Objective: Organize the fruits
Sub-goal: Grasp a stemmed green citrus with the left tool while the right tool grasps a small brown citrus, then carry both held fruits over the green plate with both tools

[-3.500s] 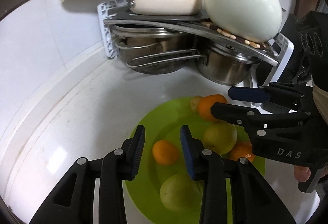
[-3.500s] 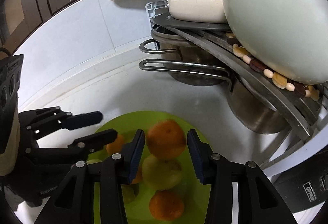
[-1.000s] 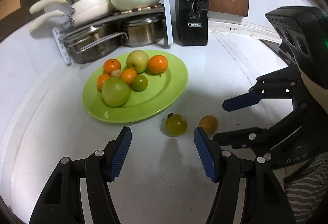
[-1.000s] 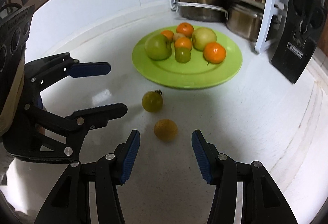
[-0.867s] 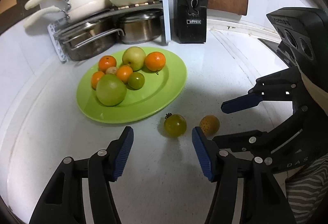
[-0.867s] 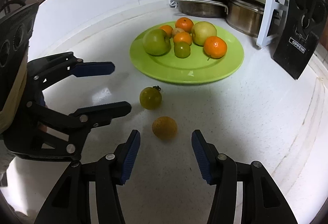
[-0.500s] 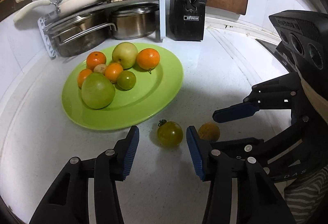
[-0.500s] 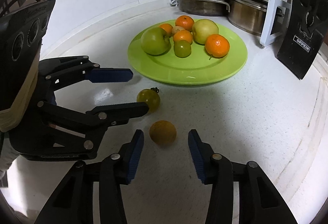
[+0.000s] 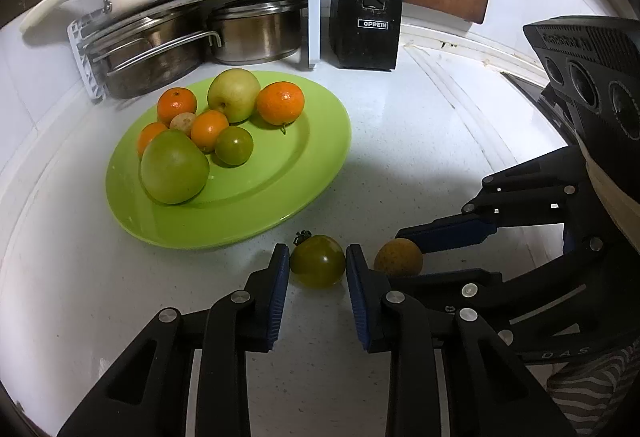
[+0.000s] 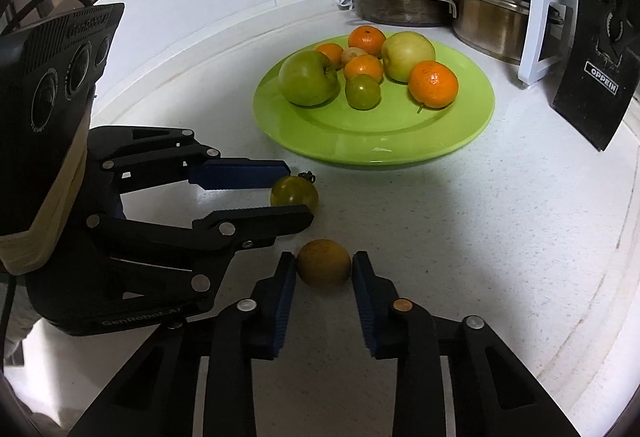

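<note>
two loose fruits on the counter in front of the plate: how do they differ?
Colour: the green tomato is dark olive green and glossy; the yellow-orange fruit is matte and speckled.
Stem: the tomato has a dark calyx; the other has none visible.
Grip: the left gripper is shut on the tomato, the right gripper on the yellow-orange fruit.
Shared: both small, round, off the green plate.

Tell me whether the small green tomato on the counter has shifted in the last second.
No. The green tomato lies just off the green plate rim as before; only the left tool closed on it.
</note>
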### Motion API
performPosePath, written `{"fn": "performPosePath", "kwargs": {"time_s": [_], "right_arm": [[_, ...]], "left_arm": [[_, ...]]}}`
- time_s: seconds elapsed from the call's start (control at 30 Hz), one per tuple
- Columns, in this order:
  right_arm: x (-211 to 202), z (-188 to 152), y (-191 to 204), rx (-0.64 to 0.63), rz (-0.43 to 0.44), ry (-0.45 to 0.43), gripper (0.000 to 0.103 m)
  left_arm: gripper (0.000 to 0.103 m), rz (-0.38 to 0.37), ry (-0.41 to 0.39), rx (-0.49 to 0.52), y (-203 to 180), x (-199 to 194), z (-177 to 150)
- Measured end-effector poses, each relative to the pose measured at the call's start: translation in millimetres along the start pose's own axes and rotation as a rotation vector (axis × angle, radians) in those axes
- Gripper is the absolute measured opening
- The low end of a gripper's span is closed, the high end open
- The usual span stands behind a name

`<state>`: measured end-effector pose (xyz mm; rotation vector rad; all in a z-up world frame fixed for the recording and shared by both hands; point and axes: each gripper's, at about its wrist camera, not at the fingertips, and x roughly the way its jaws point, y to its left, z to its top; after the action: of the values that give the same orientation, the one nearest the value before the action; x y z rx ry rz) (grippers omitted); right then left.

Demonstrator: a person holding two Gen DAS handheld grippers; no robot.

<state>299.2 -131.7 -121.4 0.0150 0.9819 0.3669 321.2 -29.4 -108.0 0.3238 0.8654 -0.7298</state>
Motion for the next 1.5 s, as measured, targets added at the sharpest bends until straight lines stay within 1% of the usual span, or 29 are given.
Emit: {"fn": "performPosePath", "kwargs": {"time_s": [0.07, 0.23, 0.3, 0.37, 0.7, 1.03, 1.2, 1.5], "right_arm": [[0, 0, 0, -0.003, 0.001, -0.002, 0.029], [-6, 0, 0, -0.005, 0.006, -0.017, 0.029], [-10, 0, 0, -0.006, 0.009, -0.024, 0.029], [-13, 1, 0, -0.007, 0.012, -0.030, 0.029], [-41, 7, 0, -0.024, 0.014, -0.091, 0.029], [-61, 20, -15, -0.018, 0.004, -0.158, 0.029], [-67, 29, -21, -0.033, -0.004, -0.189, 0.029], [-67, 55, -27, -0.064, -0.003, -0.231, 0.029]], "left_arm": [[0.029, 0.011, -0.006, -0.009, 0, -3, 0], [0.029, 0.065, -0.016, -0.039, -1, -14, 1], [0.029, 0.074, -0.032, -0.052, -2, -20, 1], [0.029, 0.103, -0.043, -0.058, -4, -26, 1], [0.029, 0.162, -0.094, -0.124, -12, -52, 7], [0.029, 0.196, -0.156, -0.201, -17, -66, 23], [0.029, 0.215, -0.159, -0.210, -16, -64, 29], [0.029, 0.231, -0.169, -0.266, -5, -61, 41]]}}
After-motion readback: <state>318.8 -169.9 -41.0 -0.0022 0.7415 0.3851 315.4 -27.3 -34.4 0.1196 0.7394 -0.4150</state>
